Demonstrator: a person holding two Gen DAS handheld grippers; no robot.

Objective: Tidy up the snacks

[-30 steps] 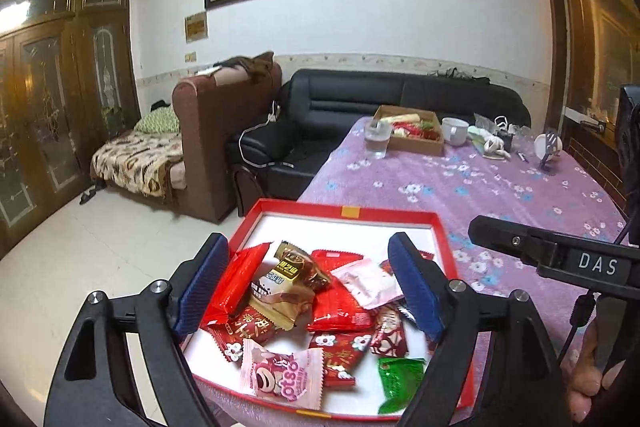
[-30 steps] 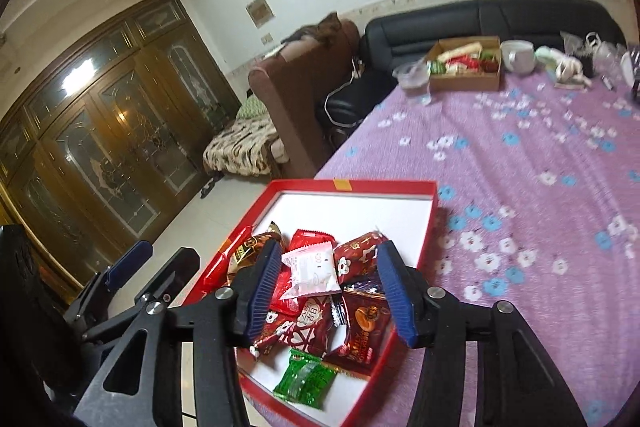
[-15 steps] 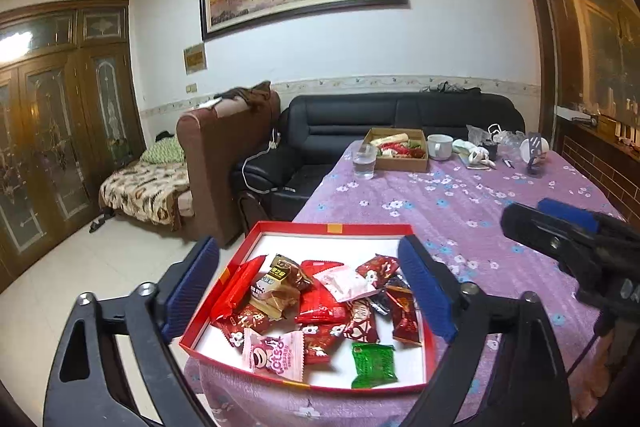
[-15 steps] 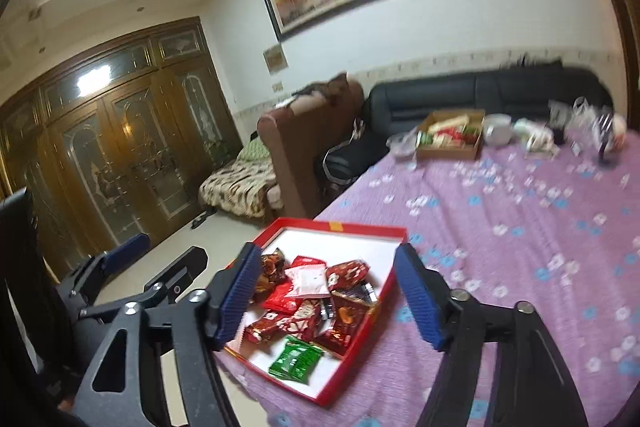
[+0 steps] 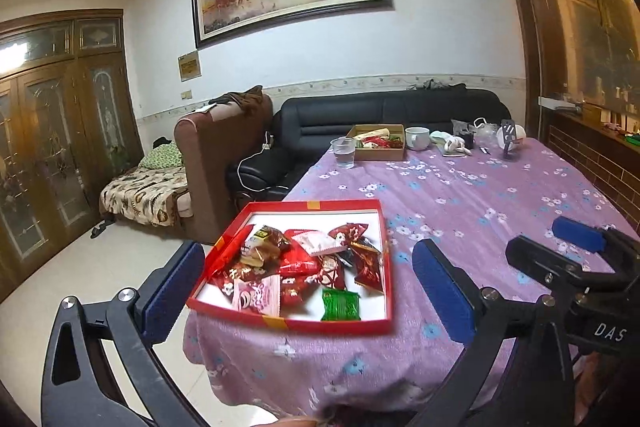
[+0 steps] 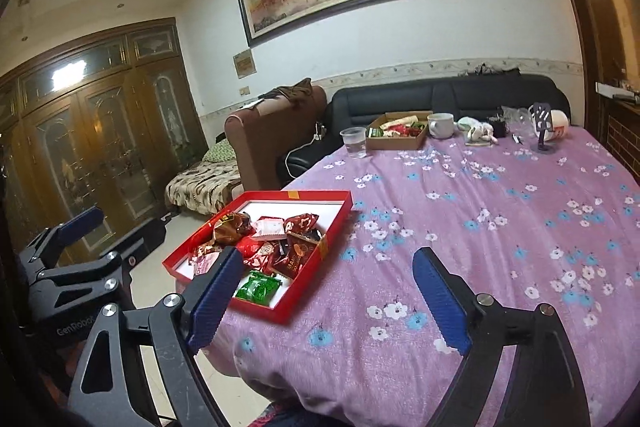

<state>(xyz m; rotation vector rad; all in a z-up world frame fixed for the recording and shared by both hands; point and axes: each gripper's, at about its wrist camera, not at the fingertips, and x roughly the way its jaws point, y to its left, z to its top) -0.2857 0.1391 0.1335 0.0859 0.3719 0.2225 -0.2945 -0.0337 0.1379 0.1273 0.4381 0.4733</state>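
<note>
The shallow red cardboard tray [image 5: 362, 327] of wrapped snacks [image 5: 304, 263] lies at the near left corner of the worktop [image 5: 472, 195] with purple flowered cloth. Both tools are now farther back from the tray than a second ago. The left tool [image 5: 308, 291] and right tool [image 6: 328, 297] have just been opening; both stand wide and empty, and the snacks lie in the tray beyond their tips.
</note>
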